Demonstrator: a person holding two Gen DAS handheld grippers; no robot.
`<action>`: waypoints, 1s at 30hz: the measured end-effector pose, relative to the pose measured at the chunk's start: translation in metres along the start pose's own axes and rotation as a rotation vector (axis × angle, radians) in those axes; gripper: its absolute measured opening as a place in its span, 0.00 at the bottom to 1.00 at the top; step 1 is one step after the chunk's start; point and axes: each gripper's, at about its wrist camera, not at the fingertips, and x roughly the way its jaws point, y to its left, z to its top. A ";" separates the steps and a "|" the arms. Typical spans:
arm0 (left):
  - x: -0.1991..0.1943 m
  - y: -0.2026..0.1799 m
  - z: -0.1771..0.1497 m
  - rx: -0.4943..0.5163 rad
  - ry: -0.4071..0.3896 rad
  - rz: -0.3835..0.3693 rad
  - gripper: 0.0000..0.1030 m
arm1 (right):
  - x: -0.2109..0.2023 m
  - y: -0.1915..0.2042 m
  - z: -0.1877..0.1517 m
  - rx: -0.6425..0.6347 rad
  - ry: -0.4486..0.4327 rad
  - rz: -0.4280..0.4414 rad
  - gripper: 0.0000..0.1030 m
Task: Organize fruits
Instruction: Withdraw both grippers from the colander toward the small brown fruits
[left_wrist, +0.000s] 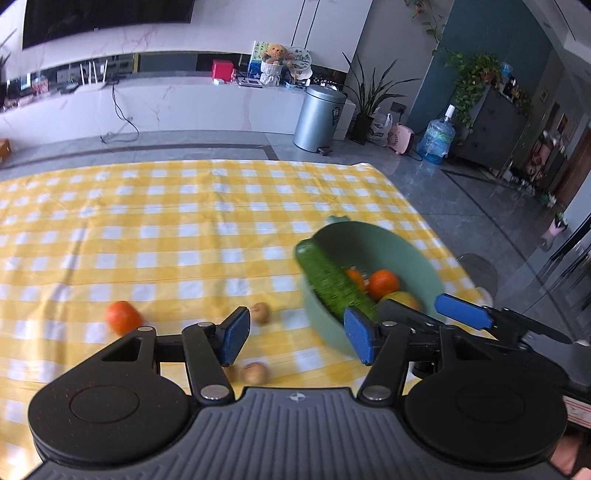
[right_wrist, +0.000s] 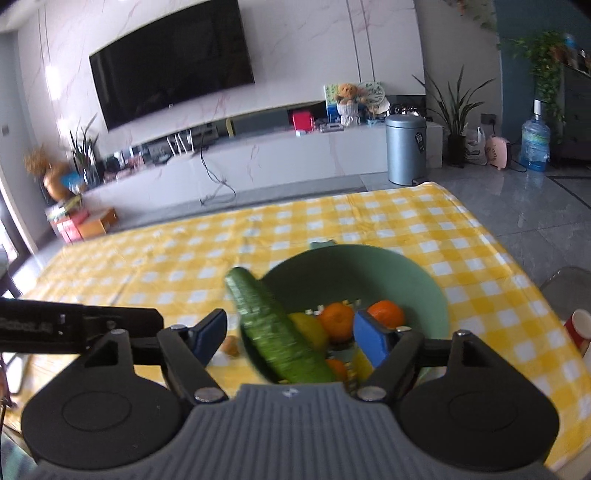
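Note:
A green bowl stands on the yellow checked cloth and holds oranges and a yellow fruit. A blurred cucumber leans across the bowl's left rim, one end inside and the other sticking out. My right gripper hovers open over the bowl; the cucumber is in the gap and the pads do not touch it. My left gripper is open and empty just left of the bowl. On the cloth lie an orange and two small brown fruits.
The table's right edge runs close behind the bowl, with grey floor beyond. A red and white cup stands near that edge. One blue pad of the right gripper shows in the left wrist view. A bin and a TV cabinet stand far back.

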 end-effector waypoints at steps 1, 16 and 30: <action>-0.002 0.003 -0.003 0.013 -0.006 0.011 0.67 | -0.003 0.005 -0.005 0.008 -0.006 0.003 0.72; -0.017 0.053 -0.032 0.067 -0.039 0.073 0.67 | 0.004 0.062 -0.058 -0.065 -0.003 0.032 0.76; 0.011 0.070 -0.043 0.064 -0.010 0.041 0.62 | 0.039 0.081 -0.071 -0.176 0.052 0.029 0.72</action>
